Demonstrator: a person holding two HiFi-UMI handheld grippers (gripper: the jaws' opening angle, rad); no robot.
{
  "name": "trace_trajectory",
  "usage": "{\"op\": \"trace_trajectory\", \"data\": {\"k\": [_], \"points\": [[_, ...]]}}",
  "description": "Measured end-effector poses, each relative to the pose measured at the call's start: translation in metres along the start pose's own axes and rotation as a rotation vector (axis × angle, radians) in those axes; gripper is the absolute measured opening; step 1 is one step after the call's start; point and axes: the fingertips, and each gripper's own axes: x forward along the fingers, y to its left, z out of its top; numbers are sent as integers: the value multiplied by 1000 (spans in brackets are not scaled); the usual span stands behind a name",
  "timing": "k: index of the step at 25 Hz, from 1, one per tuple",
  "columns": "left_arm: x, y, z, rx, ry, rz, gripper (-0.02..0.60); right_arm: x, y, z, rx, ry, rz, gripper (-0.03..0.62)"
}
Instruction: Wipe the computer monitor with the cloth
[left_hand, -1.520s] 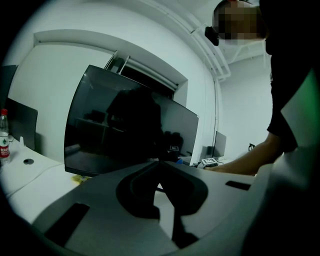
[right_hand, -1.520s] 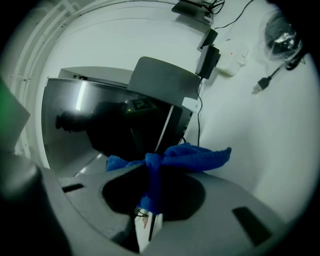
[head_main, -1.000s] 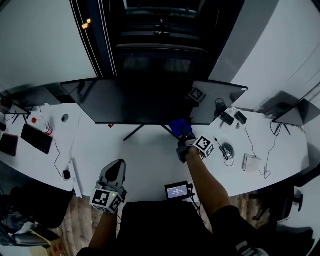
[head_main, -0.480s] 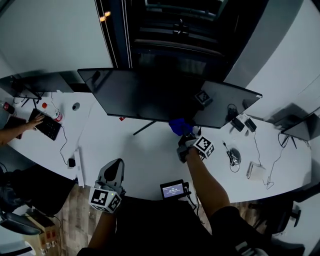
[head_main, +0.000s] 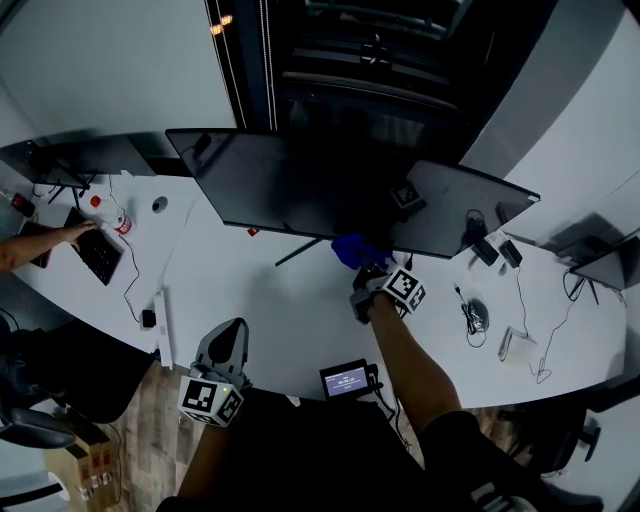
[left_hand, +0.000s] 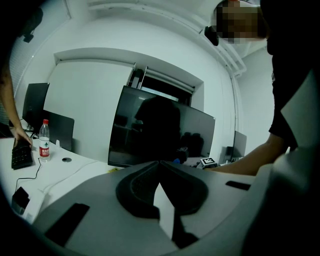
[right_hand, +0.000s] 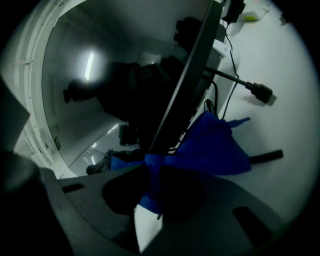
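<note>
The right gripper (head_main: 364, 276) has its jaws pinched on a bunched blue cloth (head_main: 351, 250). The cloth spills out ahead of the tips, right at the monitor's (head_main: 300, 195) bottom edge by the stand. I can't tell if it's actually touching the screen.

The left gripper (head_main: 229, 343) hangs low over the front edge of the white curved desk (head_main: 270, 305), jaws together, nothing in them. Off to the left there's a keyboard (head_main: 96, 254) with someone's hand (head_main: 76, 232) on it, and a bottle (head_main: 122, 222) close by.

The monitor's long side runs left to right across the desk, its dark screen facing the person.
</note>
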Motion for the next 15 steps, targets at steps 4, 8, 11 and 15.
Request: {"op": "trace_trajectory", "data": {"k": [4,8,11,15], "points": [[-6,12,0,1,9,7,-6,11,4,-14,-1,17,0,80],[-10,23,9,8,4,2,-6,23,9,-27,-8,33,-8,80],[-14,34,15,15,3,-4,-6,32,13,-38,-14,39,-12,80],[-16,50,20,15,11,-10,-6,46,23,-53,-24,56,-13,80]]}}
